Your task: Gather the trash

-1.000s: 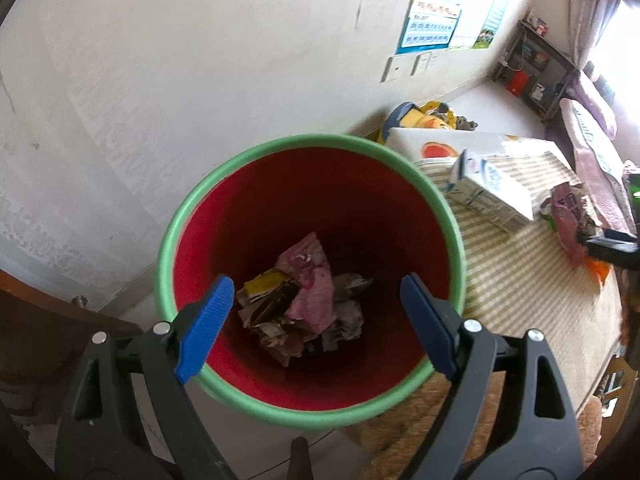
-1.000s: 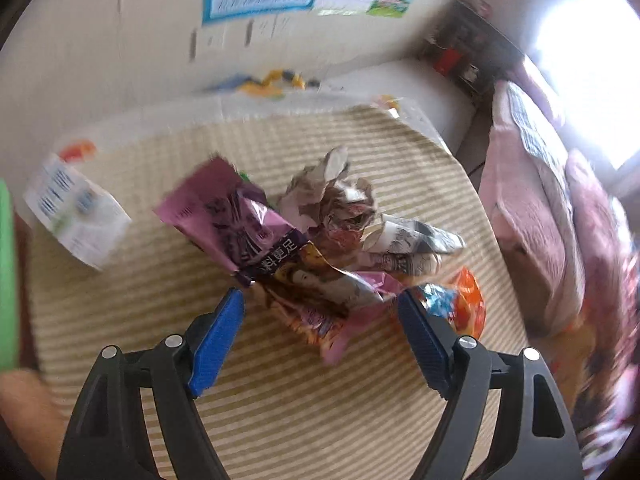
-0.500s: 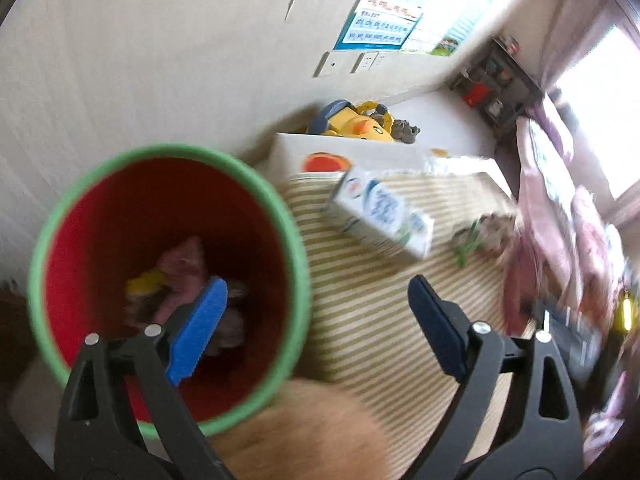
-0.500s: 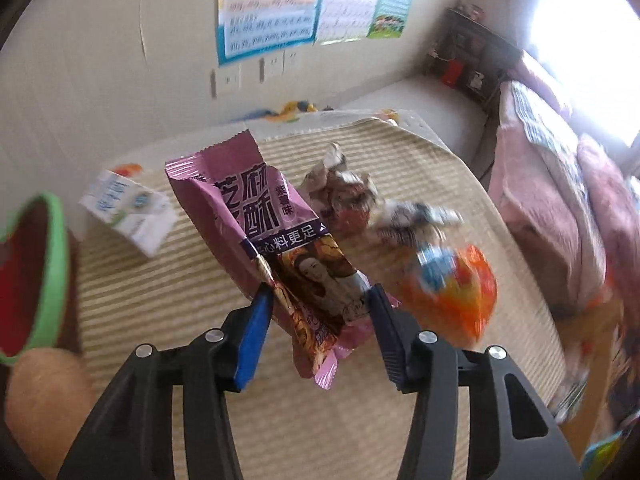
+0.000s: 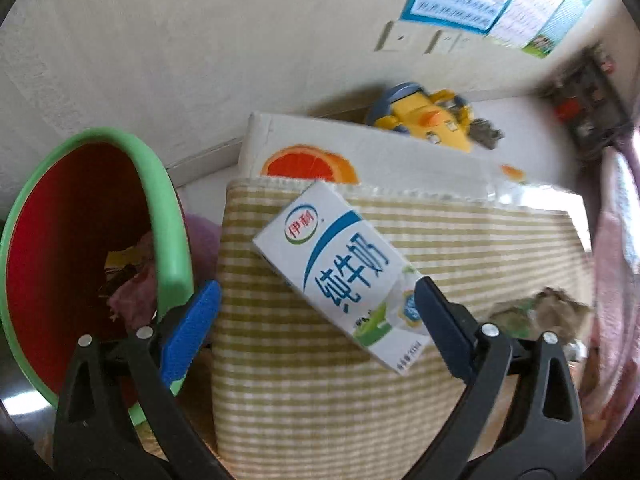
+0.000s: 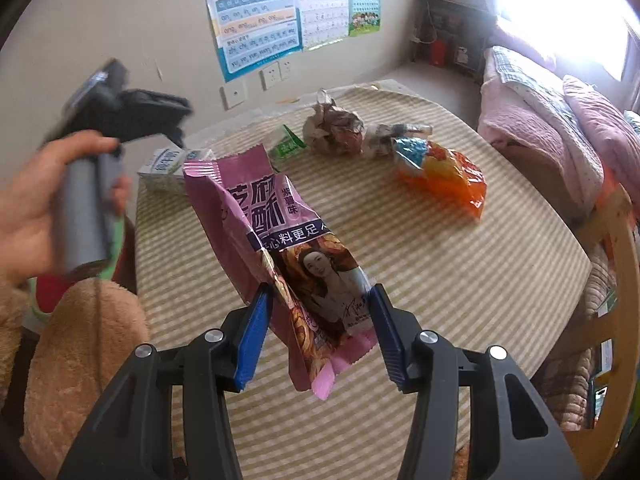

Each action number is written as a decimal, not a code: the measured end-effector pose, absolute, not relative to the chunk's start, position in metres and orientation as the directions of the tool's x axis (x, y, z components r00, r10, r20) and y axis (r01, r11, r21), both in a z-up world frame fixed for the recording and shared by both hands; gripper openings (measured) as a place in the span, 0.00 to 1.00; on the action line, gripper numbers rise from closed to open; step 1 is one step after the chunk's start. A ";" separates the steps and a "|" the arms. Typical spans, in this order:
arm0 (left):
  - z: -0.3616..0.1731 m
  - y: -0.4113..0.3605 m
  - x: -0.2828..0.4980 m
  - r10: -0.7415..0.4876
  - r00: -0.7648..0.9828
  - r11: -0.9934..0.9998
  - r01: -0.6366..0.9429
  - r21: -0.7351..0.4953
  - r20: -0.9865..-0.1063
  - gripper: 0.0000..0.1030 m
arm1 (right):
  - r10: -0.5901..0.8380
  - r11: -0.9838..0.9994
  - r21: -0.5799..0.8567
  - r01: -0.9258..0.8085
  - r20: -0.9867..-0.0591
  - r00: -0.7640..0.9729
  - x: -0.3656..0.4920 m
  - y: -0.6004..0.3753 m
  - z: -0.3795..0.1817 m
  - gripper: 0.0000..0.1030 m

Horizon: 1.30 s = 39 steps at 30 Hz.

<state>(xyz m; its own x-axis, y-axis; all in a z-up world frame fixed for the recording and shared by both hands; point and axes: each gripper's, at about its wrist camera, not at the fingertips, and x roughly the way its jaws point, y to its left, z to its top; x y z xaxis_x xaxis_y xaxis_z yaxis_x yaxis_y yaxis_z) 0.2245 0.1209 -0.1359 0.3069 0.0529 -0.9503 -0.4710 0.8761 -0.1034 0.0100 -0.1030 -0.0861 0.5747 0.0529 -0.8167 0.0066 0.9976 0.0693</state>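
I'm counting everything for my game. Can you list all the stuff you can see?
bin: one, green rim, red inside, beside the table, trash in it
milk carton: one, white and blue, lying on the striped mat
snack wrapper: one, purple, lifted off the mat
orange bag: one, on the mat
crumpled paper: two wads, far side of the mat
striped mat: one, green and cream
box: one, white with orange fruit picture
toy: one, yellow, behind the box
left tool: open, over the carton
right tool: shut on the snack wrapper
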 end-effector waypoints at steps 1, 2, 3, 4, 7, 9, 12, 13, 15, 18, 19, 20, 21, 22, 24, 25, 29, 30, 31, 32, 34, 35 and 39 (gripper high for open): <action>-0.139 0.120 0.225 0.056 0.313 0.871 -0.480 -0.107 -0.948 0.96 | 0.054 0.998 0.069 0.003 -0.813 0.579 0.007 -0.103 -0.087 0.47; -0.138 0.120 0.225 0.062 0.325 0.866 -0.488 -0.111 -0.944 0.96 | 0.057 0.998 0.070 0.000 -0.810 0.583 0.005 -0.104 -0.087 0.47; -0.137 0.119 0.226 0.076 0.327 0.865 -0.491 -0.100 -0.942 0.96 | 0.063 0.997 0.077 -0.001 -0.808 0.585 0.003 -0.104 -0.088 0.47; -0.136 0.116 0.228 0.098 0.333 0.872 -0.483 -0.081 -0.938 0.96 | 0.069 0.996 0.085 -0.001 -0.808 0.585 0.003 -0.107 -0.089 0.47; -0.132 0.109 0.235 0.135 0.326 0.886 -0.462 -0.033 -0.936 0.96 | 0.088 0.993 0.121 0.017 -0.809 0.582 0.002 -0.117 -0.092 0.46; -0.133 0.109 0.237 0.110 0.314 0.879 -0.474 -0.055 -0.943 0.95 | 0.096 0.989 0.141 0.032 -0.807 0.583 0.001 -0.123 -0.094 0.46; -0.140 0.097 0.240 0.062 0.295 0.892 -0.444 -0.079 -0.954 0.95 | 0.103 0.986 0.160 0.048 -0.809 0.579 0.001 -0.130 -0.098 0.46; -0.144 0.089 0.242 0.049 0.285 0.913 -0.401 -0.072 -0.957 0.95 | 0.106 0.985 0.166 0.053 -0.810 0.576 0.001 -0.132 -0.099 0.46; -0.149 0.080 0.241 0.034 0.280 0.933 -0.352 -0.069 -0.959 0.95 | 0.107 0.984 0.170 0.057 -0.811 0.575 0.000 -0.134 -0.100 0.46; -0.152 0.074 0.235 0.007 0.295 0.943 -0.319 -0.091 -0.955 0.81 | 0.107 0.983 0.172 0.060 -0.812 0.574 0.000 -0.135 -0.101 0.46; -0.152 0.071 0.234 0.000 0.296 0.948 -0.303 -0.094 -0.955 0.74 | 0.109 0.983 0.175 0.062 -0.814 0.571 0.000 -0.136 -0.101 0.46; -0.153 0.067 0.233 -0.019 0.291 0.958 -0.269 -0.101 -0.957 0.65 | 0.110 0.982 0.178 0.064 -0.815 0.569 0.000 -0.136 -0.102 0.46; -0.155 0.062 0.232 -0.043 0.280 0.969 -0.221 -0.108 -0.959 0.51 | 0.113 0.981 0.182 0.068 -0.816 0.566 0.000 -0.137 -0.103 0.46; -0.155 0.056 0.231 -0.045 0.275 0.979 -0.179 -0.097 -0.960 0.48 | 0.114 0.980 0.185 0.071 -0.819 0.563 0.001 -0.138 -0.103 0.47; -0.154 0.047 0.227 -0.050 0.282 0.990 -0.110 -0.084 -0.958 0.22 | 0.120 0.978 0.195 0.076 -0.822 0.556 0.001 -0.140 -0.104 0.47; -0.155 0.043 0.224 -0.053 0.276 0.995 -0.071 -0.075 -0.960 0.16 | 0.130 0.975 0.207 0.080 -0.824 0.551 0.001 -0.141 -0.105 0.47; -0.155 0.032 0.207 -0.090 0.258 0.996 0.042 -0.082 -0.962 0.00 | 0.141 0.968 0.231 0.100 -0.826 0.546 -0.001 -0.149 -0.103 0.47; -0.155 0.030 0.200 -0.104 0.254 0.994 0.071 -0.088 -0.962 0.00 | 0.143 0.965 0.239 0.110 -0.827 0.544 -0.002 -0.152 -0.102 0.47; -0.155 0.028 0.193 -0.114 0.251 0.991 0.099 -0.091 -0.961 0.00 | 0.146 0.962 0.246 0.118 -0.828 0.541 -0.002 -0.154 -0.102 0.47; -0.156 0.026 0.188 -0.118 0.246 0.988 0.121 -0.090 -0.962 0.00 | 0.148 0.960 0.252 0.124 -0.829 0.539 -0.002 -0.156 -0.102 0.47; -0.156 0.023 0.176 -0.124 0.239 0.982 0.169 -0.084 -0.963 0.00 | 0.153 0.955 0.263 0.137 -0.833 0.532 -0.004 -0.159 -0.103 0.47; -0.155 0.022 0.169 -0.130 0.235 0.978 0.190 -0.085 -0.963 0.00 | 0.156 0.954 0.266 0.140 -0.834 0.529 -0.004 -0.160 -0.103 0.47; -0.145 0.033 0.156 -0.178 0.252 0.975 0.178 -0.135 -0.951 0.01 | 0.163 0.950 0.277 0.146 -0.835 0.525 -0.006 -0.162 -0.103 0.47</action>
